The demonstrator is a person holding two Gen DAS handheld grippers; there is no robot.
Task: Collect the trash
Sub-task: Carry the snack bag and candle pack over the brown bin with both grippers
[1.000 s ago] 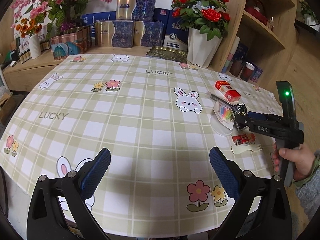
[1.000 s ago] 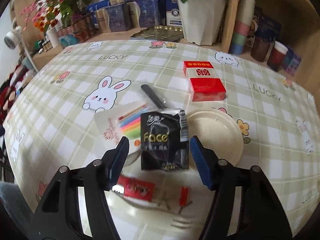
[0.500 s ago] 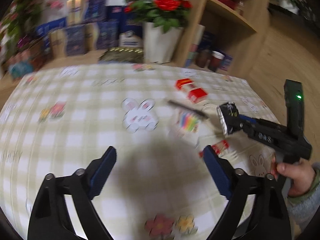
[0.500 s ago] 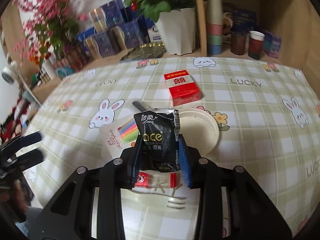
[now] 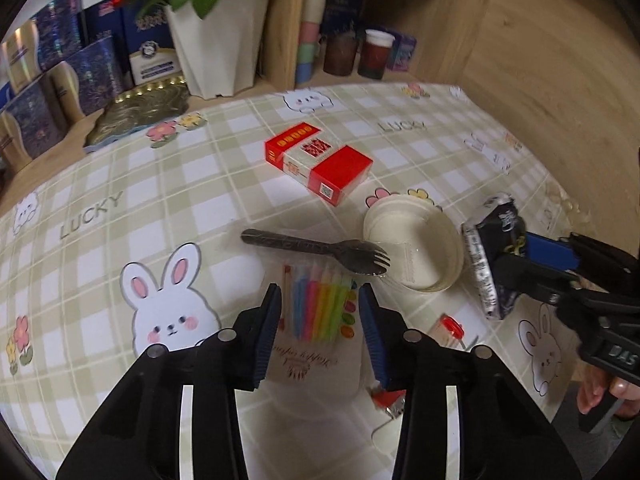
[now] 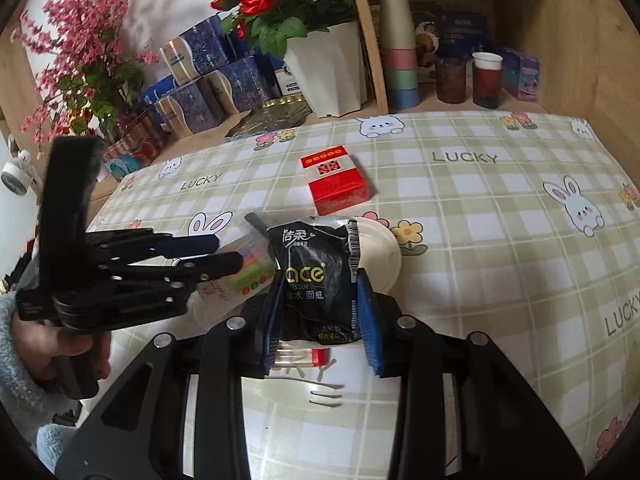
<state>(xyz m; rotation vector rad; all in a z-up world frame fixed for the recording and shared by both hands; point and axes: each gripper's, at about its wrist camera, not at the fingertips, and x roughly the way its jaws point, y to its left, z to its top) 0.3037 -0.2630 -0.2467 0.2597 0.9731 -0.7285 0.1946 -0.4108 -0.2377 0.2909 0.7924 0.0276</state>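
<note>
My right gripper is shut on a black tissue packet and holds it above the table; the packet also shows in the left wrist view. My left gripper has its jaws partly closed around a clear pack of coloured candles that lies on the table; whether the pads touch it I cannot tell. A black plastic fork in a clear wrapper lies just beyond. A white paper bowl and a red cigarette box lie further out. A small red wrapper lies at the right.
A checked tablecloth covers the table. A white flower pot, blue boxes and cups on wooden shelves stand behind it. A white plastic fork lies under my right gripper.
My left gripper swung right and down over the candle pack and its jaws narrowed around it. My right gripper closed on the tissue packet and lifted it off the table.
</note>
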